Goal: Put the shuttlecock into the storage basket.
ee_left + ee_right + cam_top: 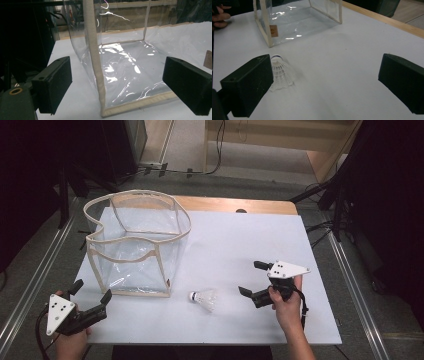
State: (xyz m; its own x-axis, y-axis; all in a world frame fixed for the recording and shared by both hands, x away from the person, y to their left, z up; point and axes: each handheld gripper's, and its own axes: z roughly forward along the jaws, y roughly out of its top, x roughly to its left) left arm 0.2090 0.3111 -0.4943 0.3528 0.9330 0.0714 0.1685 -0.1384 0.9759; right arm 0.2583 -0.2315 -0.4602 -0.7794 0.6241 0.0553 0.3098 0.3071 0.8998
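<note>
Right gripper is gaping empty beside shuttlecock, lining up a grab; left gripper, wide open and empty, is facing bag to steady it.

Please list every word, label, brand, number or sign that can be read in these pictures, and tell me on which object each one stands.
No text can be read.
Small brown tag on the clear bag, near its bottom corner: some mark on it, too small and blurred to read.
Shuttlecock: a dark band around its cork, no legible letters.
Left tool and right tool: no lettering visible.
</note>
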